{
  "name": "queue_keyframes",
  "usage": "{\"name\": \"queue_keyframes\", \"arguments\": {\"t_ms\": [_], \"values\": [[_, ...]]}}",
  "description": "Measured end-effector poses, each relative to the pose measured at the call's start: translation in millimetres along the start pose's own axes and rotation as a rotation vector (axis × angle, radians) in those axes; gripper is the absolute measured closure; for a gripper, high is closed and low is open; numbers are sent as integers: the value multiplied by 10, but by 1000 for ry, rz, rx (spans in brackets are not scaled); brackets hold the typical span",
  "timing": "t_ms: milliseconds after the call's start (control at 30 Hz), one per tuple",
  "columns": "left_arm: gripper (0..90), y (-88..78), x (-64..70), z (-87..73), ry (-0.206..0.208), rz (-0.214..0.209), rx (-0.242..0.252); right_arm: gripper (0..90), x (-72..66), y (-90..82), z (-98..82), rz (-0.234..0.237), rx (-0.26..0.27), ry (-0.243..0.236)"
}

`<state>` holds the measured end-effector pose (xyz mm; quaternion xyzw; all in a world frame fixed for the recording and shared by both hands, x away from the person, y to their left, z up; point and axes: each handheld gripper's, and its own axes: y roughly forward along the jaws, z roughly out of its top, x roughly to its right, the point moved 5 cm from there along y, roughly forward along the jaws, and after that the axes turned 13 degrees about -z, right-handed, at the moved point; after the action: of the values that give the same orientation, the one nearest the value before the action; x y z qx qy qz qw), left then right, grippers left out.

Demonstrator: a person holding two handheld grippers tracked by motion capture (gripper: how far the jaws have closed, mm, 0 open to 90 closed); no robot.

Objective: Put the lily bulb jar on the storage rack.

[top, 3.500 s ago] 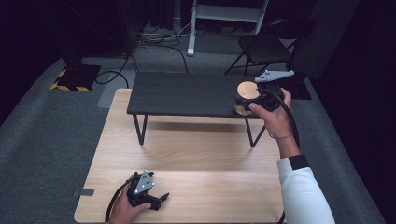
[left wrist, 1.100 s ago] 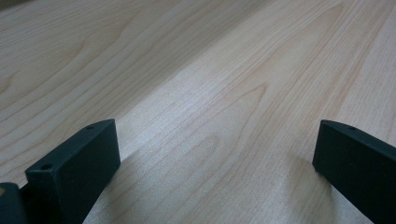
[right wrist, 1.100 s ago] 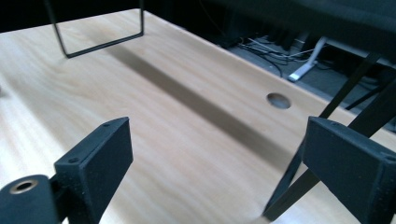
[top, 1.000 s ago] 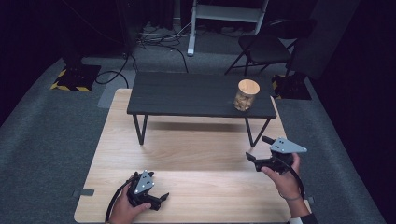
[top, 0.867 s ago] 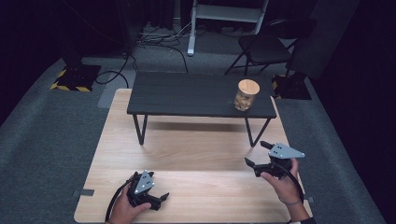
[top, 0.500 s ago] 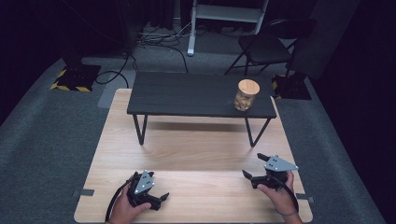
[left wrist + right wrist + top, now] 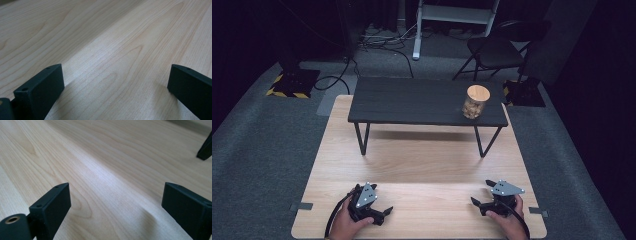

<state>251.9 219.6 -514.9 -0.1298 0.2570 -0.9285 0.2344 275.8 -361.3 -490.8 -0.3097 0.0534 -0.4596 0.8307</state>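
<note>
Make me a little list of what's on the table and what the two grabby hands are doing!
jar: a jar with a wooden lid, standing upright on the right end of the small black bench
bench: stands on the far half of the wooden table
left gripper: open, holding nothing, low at the near edge
right gripper: open, holding nothing, low at the near edge

High view looks down and forward; both gripper views skim low, close over the wooden tabletop (image 7: 422, 165).
</note>
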Motion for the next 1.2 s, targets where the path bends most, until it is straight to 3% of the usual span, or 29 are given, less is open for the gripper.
{"name": "queue_keyframes", "arguments": {"t_ms": [167,467,1200], "values": [[6,0,0,0,0,0,0,78,-14,14,-65,4,-17,12],[6,0,1,-1,-1,0,1,52,7,30,-188,14,19,63],[6,2,2,0,-1,1,0,20,16,47,-194,24,25,52]]}}
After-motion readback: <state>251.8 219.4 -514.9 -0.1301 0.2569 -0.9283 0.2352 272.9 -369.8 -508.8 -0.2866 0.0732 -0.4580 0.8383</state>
